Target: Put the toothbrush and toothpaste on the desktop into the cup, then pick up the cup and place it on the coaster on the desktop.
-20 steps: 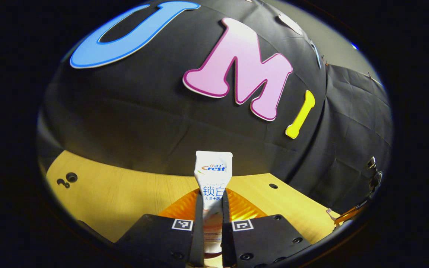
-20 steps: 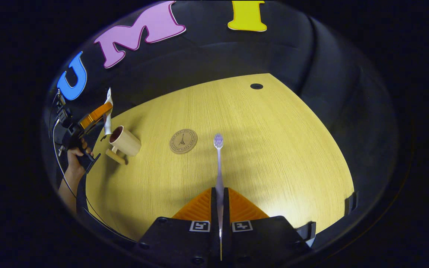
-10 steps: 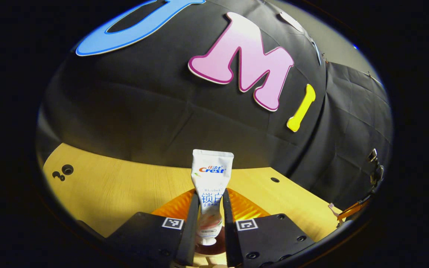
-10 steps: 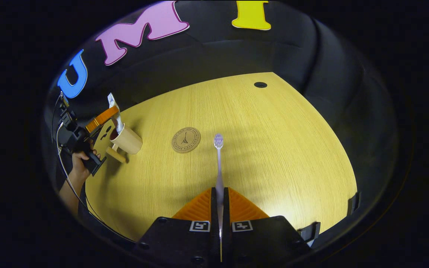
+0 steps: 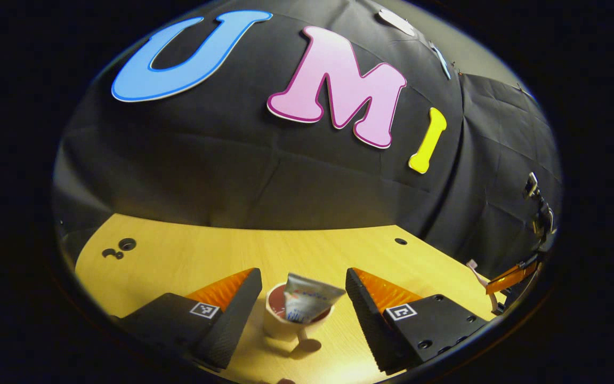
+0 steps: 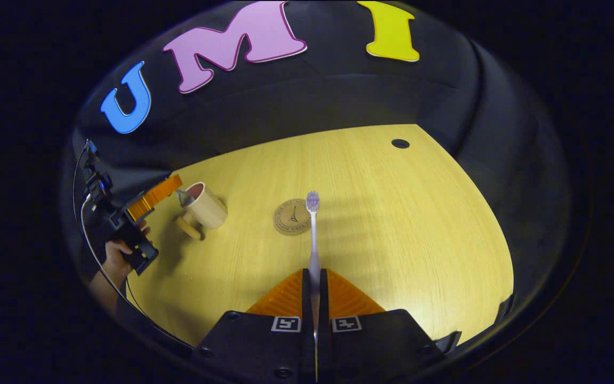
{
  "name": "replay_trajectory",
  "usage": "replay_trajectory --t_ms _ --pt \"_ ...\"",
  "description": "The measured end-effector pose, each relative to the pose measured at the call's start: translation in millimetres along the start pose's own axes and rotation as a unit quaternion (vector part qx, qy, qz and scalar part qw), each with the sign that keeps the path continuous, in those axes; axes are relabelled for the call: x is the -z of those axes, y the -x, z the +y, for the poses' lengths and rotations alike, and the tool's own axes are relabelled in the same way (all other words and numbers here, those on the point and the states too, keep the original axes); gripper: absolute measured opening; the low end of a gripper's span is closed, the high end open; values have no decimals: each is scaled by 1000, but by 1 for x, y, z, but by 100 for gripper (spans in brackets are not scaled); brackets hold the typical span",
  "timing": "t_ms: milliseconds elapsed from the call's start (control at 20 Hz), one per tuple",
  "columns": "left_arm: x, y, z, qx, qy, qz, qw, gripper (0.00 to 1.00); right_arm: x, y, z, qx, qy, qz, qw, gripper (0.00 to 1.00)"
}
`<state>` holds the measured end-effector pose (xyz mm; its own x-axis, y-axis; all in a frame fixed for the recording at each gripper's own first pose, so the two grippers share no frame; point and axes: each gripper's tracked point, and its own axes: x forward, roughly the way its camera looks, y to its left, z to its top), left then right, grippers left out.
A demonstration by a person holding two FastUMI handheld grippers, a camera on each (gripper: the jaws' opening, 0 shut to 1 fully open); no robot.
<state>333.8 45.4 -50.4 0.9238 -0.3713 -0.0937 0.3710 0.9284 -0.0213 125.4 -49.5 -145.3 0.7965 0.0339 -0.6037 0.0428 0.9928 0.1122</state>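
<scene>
In the left gripper view a beige cup (image 5: 285, 326) with a side handle stands on the wooden desktop, and the white toothpaste tube (image 5: 307, 303) leans inside it. My left gripper (image 5: 301, 285) is open, its fingers spread on either side of the cup and touching nothing. In the right gripper view my right gripper (image 6: 315, 277) is shut on the handle of a pale toothbrush (image 6: 313, 226), whose bristle head points forward over the desk. Its head overlaps the edge of the round wooden coaster (image 6: 292, 217). The cup (image 6: 208, 206) stands at the left, beside the left gripper (image 6: 155, 193).
The wooden desktop (image 6: 381, 213) has a small round hole (image 6: 400, 143) near its far right corner and holes (image 5: 120, 246) at its far left. Black cloth walls close in the back and the sides. A hand (image 6: 118, 250) holds the left gripper at the desk's left edge.
My left gripper has opened and let go of the toothpaste, which has dropped into the cup. The right gripper has shifted with the toothbrush, so the coaster and cup lie more to the right in its view.
</scene>
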Motion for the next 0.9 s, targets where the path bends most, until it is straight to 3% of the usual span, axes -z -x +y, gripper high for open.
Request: replay_trajectory --t_ms 450,700,800,900 --pt "63 102 -30 -38 65 44 996 97 -97 -26 93 -91 8 -89 992 6" --pt "58 128 -35 -60 95 29 993 98 -120 -37 139 -131 17 -105 986 6" --pt "61 137 -32 -67 96 36 993 97 -125 -42 168 -181 10 -106 978 6" --pt "61 146 -24 -75 96 37 992 98 -129 -49 183 -201 23 -117 972 6"
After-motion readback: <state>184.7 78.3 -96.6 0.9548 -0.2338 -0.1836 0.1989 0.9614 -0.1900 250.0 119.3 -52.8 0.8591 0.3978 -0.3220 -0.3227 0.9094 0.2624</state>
